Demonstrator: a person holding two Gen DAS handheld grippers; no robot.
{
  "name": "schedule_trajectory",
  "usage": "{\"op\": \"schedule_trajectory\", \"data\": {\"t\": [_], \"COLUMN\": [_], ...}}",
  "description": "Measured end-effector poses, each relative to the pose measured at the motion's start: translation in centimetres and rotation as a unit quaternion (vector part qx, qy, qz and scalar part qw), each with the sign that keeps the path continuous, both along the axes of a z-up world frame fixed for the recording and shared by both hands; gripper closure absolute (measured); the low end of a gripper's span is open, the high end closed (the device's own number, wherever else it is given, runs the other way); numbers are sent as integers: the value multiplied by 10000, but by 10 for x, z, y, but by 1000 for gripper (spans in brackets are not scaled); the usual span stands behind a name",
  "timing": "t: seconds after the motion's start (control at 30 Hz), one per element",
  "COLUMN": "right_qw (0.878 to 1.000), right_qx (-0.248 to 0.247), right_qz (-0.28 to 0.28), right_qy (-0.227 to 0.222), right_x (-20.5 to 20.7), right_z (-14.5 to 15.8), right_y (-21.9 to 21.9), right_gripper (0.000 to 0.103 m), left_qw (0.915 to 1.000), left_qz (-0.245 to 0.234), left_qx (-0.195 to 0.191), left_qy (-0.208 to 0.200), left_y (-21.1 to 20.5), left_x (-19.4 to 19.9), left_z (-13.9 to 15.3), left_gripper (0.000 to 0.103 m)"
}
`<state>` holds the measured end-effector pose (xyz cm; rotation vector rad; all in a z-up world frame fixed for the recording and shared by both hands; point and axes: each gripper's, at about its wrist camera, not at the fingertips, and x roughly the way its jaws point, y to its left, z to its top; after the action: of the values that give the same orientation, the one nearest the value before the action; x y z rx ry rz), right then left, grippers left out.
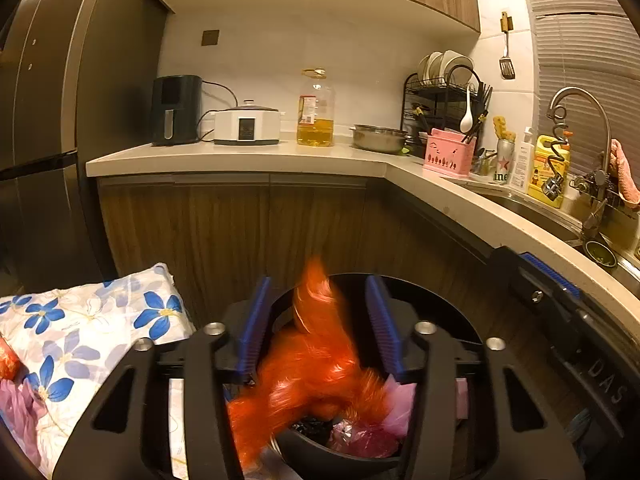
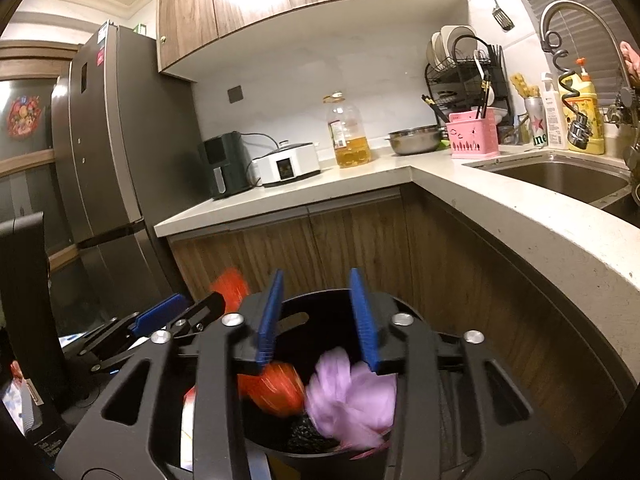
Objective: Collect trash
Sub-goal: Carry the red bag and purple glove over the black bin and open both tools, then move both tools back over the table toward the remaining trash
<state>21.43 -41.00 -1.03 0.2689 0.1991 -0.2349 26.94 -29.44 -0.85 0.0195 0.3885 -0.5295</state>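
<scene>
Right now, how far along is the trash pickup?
Mostly at the drop stage. Some trash already lies in the black bin. Both tongs stand open over it: a blurred orange bag is between the left tongs, a blurred purple bag below the right tongs. What remains elsewhere isn't clear.

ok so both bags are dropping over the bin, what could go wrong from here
1. The orange bag is blurred mid-drop between the open left gripper pads, partly over the black bin near rim; it may spill outside.
2. The purple bag below the open right gripper lands on trash already inside, so it could roll off.
</scene>
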Motion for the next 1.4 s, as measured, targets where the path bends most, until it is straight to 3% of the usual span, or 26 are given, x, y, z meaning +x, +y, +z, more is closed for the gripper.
{"op": "schedule_trajectory", "data": {"t": [0.3, 0.5, 0.57, 1.03, 1.27, 1.4], "right_qw": [9998, 9996, 9996, 9999, 9993, 9972], "right_qx": [13, -33, -26, -102, -91, -106], "right_qz": [-215, -288, -284, -120, 352, 716], "right_qy": [-6, -52, -47, 24, 115, 213], "right_x": [-9, -18, -21, -36, -32, -26], "right_z": [1, 1, 1, -4, -13, -20], "right_y": [-2, 5, 9, 59, 109, 145], "right_gripper": [46, 30, 28, 27, 27, 27], "left_qw": [9998, 9988, 9982, 9904, 9782, 9645], "left_qz": [200, 478, 587, 1379, 2070, 2637], "left_qx": [-74, 81, 63, 16, -104, -22], "left_qy": [52, 75, 88, -132, -92, -159], "left_y": [12, 27, 37, 111, 178, 227], "left_x": [0, -8, -13, -52, -69, -82], "left_z": [-4, -10, -12, -14, -22, -28], "left_gripper": [17, 12, 8, 8, 8, 8]}}
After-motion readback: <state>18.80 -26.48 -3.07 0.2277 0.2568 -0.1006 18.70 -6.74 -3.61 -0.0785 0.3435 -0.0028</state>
